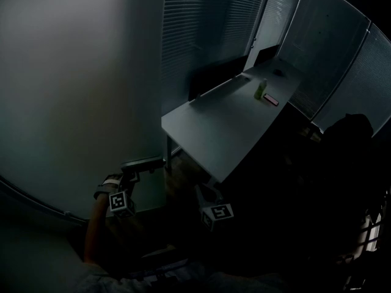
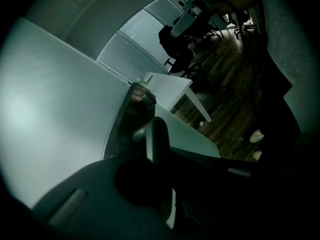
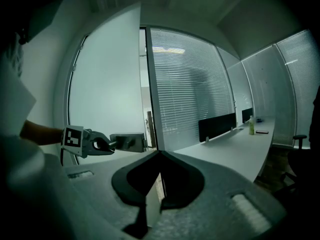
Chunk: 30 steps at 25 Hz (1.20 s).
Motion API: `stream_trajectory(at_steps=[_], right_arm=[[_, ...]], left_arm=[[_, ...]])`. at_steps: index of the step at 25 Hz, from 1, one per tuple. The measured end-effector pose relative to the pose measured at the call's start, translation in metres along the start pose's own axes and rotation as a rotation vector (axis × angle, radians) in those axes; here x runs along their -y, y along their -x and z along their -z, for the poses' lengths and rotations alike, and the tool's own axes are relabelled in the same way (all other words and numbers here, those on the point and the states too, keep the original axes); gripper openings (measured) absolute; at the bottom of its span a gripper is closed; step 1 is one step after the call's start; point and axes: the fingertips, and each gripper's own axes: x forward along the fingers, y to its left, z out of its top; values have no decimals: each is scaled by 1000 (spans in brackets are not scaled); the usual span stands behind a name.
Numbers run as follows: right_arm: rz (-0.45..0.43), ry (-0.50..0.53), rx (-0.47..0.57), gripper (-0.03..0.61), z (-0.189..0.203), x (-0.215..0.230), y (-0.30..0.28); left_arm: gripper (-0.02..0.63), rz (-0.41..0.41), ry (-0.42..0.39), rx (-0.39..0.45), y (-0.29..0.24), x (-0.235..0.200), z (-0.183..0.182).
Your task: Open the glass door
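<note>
Glass door (image 3: 107,84): its level handle (image 3: 127,142) seems clamped by your left gripper (image 3: 110,144); your right gripper (image 3: 159,153), closed and empty, sits farther back.

No writing, brand or number is legible; the left gripper's (image 1: 131,171) cube bears only a square black-and-white marker (image 1: 121,201).

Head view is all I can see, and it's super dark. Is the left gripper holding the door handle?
Observer: Yes. In the right gripper view, the left gripper is shut on the handle.
Operator: Is the door open yet?
Observer: A little. That view shows a narrow gap between the door and its frame.
</note>
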Motion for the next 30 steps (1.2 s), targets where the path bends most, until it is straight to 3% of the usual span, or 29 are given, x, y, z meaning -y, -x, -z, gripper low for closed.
stream_trajectory(at_steps=[30], right_arm=[[83,-16,0,3,26,-40,96]], left_arm=[[11,40,-105,80,69,64,-20]])
